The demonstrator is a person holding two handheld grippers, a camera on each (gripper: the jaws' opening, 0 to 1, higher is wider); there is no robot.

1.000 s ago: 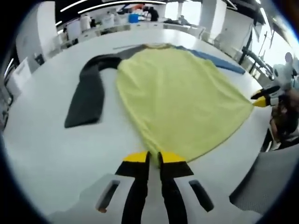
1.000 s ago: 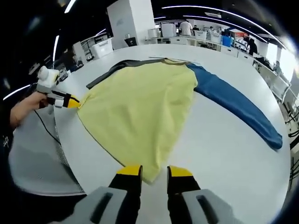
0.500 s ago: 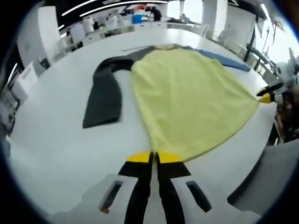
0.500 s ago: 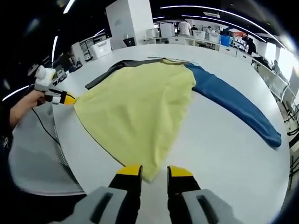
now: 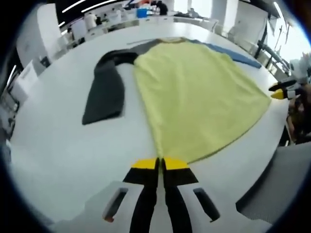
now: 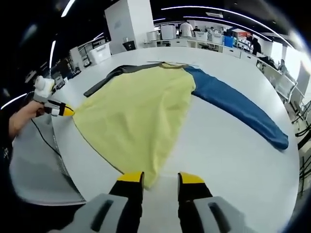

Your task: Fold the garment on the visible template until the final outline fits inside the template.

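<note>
soft yellow cloth garment (image 5: 194,92) (image 6: 138,114) | spread flat on white table | one dark grey sleeve (image 5: 104,90), one blue sleeve (image 6: 238,104) stretched out sideways

The left gripper view looked from the near left hem corner of the garment (image 5: 194,92) across the white surface (image 5: 63,145). The right gripper view looked from the near right corner. Both shared the spread garment and the far room.

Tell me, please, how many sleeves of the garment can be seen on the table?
2. The dark grey sleeve lies spread out on one side of the yellow body, and the blue sleeve lies spread out on the other side.
</note>
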